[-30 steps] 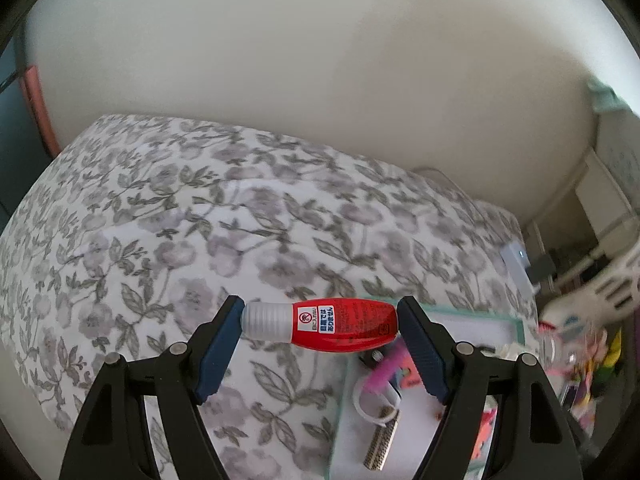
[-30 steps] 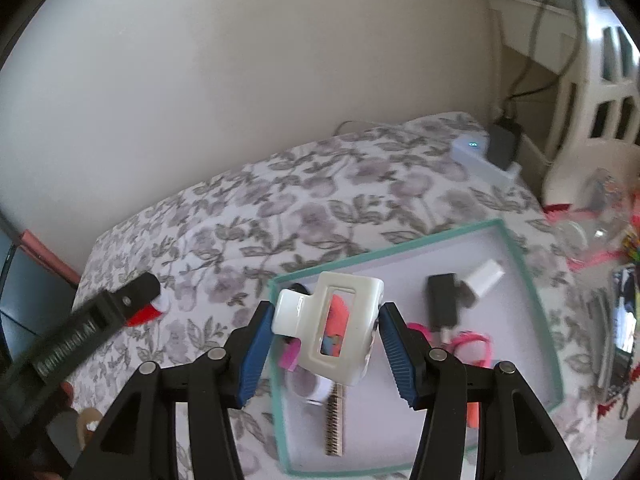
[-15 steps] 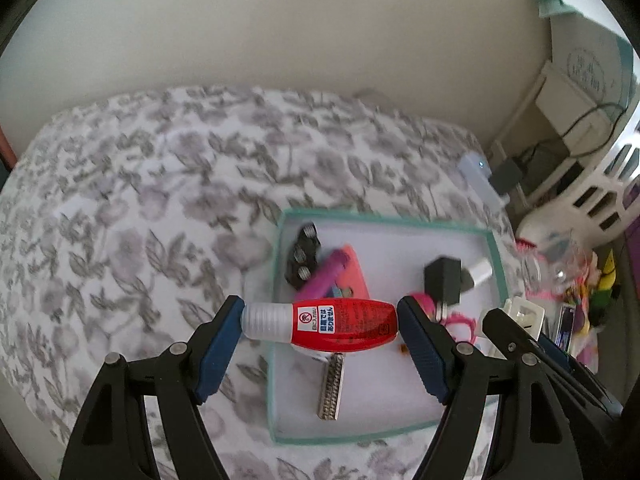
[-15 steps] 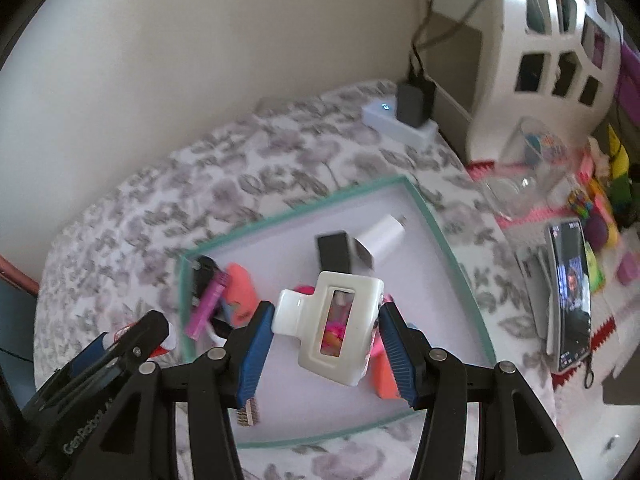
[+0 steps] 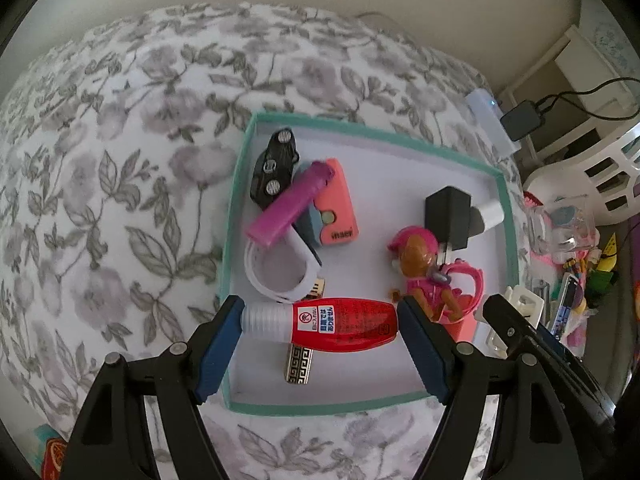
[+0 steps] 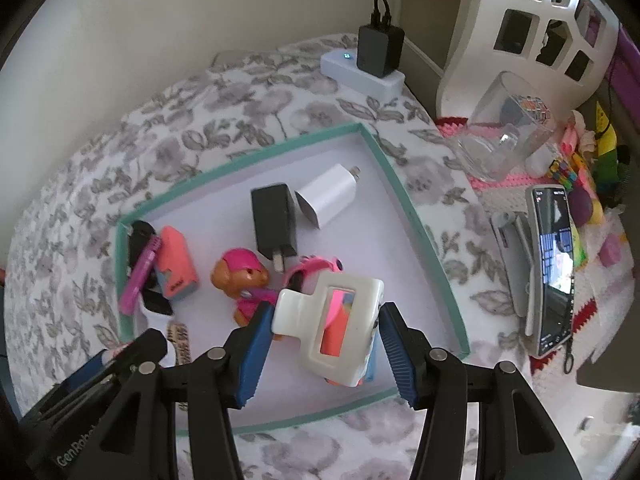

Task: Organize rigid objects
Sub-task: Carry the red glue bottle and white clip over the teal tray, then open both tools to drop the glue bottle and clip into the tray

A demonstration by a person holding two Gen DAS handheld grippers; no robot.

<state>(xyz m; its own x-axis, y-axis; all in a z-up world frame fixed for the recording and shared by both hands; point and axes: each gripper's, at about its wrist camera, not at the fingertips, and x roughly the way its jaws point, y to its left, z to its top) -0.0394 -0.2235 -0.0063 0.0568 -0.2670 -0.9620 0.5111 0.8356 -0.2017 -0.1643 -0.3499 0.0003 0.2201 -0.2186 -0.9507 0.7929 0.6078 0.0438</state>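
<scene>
My left gripper (image 5: pixel 320 322) is shut on a red glue bottle (image 5: pixel 328 323) with a clear cap, held sideways above the near side of a teal-rimmed tray (image 5: pixel 236 208). My right gripper (image 6: pixel 326 330) is shut on a white hair claw clip (image 6: pixel 340 328), held above the same tray (image 6: pixel 404 196). In the tray lie a black toy car (image 5: pixel 274 168), a purple tube (image 5: pixel 290 202), a coral case (image 5: pixel 336 204), a white ring (image 5: pixel 280 268), a pink dog toy (image 5: pixel 420 256), a black charger (image 6: pixel 274 220) and a white charger (image 6: pixel 328 196).
The tray sits on a floral bedspread (image 5: pixel 100 200). A power strip with a black adapter (image 6: pixel 376 56) lies at the far edge. A white basket (image 6: pixel 520 28), a clear jar (image 6: pixel 504 136), a phone (image 6: pixel 552 268) and small toys crowd the right side.
Both grippers have swung from the bare bedspread to over the tray and come lower, each still holding its object. The tray's contents now show in full.
</scene>
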